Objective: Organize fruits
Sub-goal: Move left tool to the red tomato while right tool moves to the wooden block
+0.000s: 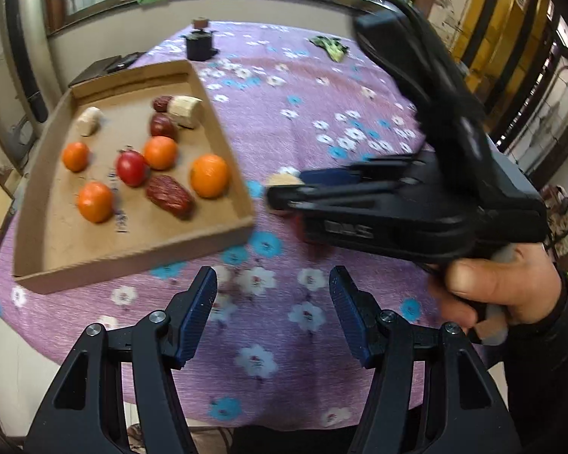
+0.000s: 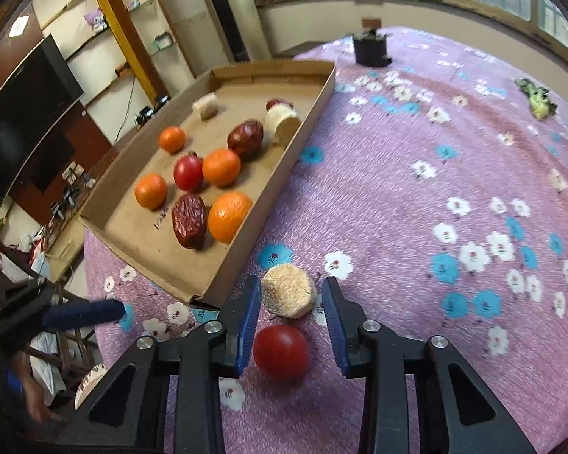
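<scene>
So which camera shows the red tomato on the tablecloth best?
The right wrist view: the red tomato lies whole and unpinched between the right gripper fingers. In the left wrist view that gripper hides nearly all of it.

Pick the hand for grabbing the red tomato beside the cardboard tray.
Right. Its fingers already straddle the round red tomato on the cloth; the left gripper hangs open over bare cloth.

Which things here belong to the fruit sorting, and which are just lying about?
Job:
- cardboard tray
- oranges
- red dates
- tomato in tray
- tomato on cloth, between right tongs
- round beige piece beside it
- beige pieces in tray

Lying about:
- black pot
- green scrap
- floral tablecloth
</scene>
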